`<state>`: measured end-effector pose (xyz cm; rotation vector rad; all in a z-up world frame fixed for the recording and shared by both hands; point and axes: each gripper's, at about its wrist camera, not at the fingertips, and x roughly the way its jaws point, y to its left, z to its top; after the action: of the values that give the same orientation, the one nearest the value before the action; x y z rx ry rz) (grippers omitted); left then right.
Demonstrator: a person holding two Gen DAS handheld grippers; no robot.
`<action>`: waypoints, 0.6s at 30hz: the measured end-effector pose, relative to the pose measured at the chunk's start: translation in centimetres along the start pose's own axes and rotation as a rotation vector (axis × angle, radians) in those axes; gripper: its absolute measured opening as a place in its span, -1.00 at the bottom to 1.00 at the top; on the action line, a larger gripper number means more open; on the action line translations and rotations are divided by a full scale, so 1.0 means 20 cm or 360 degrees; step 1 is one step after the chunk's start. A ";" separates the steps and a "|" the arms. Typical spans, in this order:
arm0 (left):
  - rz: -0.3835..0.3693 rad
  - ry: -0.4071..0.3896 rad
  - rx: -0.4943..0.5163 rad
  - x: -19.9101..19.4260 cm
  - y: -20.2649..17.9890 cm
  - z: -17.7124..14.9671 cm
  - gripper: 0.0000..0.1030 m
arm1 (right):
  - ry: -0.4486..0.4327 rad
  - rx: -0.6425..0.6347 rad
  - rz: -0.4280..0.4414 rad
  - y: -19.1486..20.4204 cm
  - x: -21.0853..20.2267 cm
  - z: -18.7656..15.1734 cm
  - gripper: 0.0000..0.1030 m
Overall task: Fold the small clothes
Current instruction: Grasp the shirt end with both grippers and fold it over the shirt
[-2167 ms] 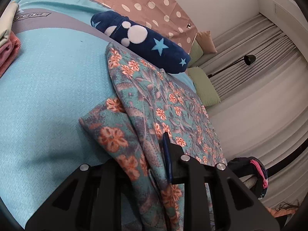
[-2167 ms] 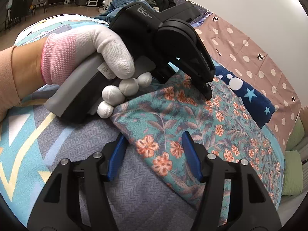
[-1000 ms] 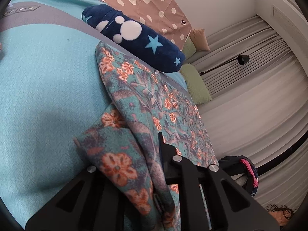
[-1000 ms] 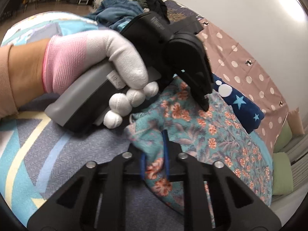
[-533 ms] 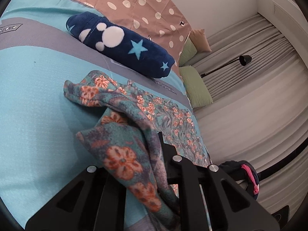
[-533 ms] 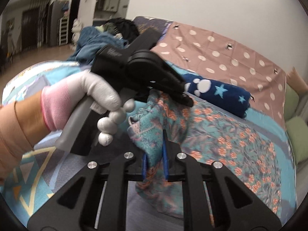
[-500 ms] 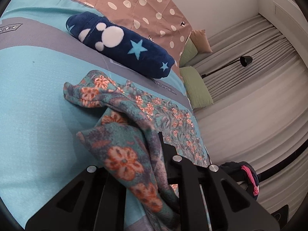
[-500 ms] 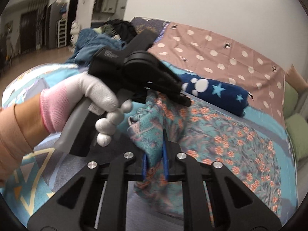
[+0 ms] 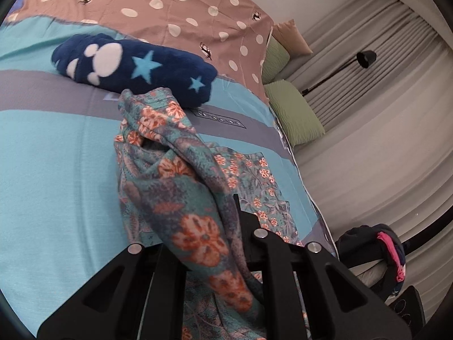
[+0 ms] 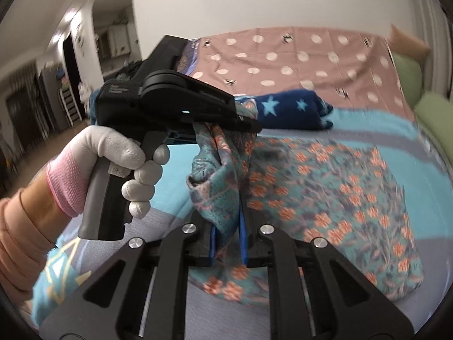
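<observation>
The left tool (image 9: 223, 226) is clamped narrow on a bunched edge of the floral garment (image 9: 181, 198), which rises out of its jaws and drapes forward and to the left of it. The right tool (image 10: 228, 235) grips another bunched part of the same floral garment (image 10: 223, 175) between its blue pads (image 10: 243, 238), jaws nearly together. Just ahead of the right tool and above it, a gloved hand (image 10: 113, 153) holds the left tool (image 10: 249, 123), and the cloth hangs in a loose twist between the two tools. The rest of the garment lies spread flat on the bed (image 9: 51, 170), ahead and to the right of both tools, on the turquoise and grey cover. Beyond the left tool, a rolled navy blanket (image 9: 136, 68) with stars and a paw print lies across the bed, and the raised cloth edge overlaps it in view. Farther back is a pink dotted sheet (image 9: 175, 8). To the right of the left tool, at the bed's edge, sit green pillows (image 9: 294, 110) and pale curtains (image 9: 382, 130).
</observation>
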<state>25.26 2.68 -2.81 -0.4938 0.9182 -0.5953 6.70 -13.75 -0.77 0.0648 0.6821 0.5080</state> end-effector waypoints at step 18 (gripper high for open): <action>0.0120 0.0220 0.0206 0.50 -0.45 -0.01 -0.81 | -0.0058 0.0506 0.0030 -0.60 -0.23 -0.14 -0.76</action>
<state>27.40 -10.67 -3.17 -0.3035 1.0177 -0.6212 7.03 -26.74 -2.85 0.3782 0.7221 0.4119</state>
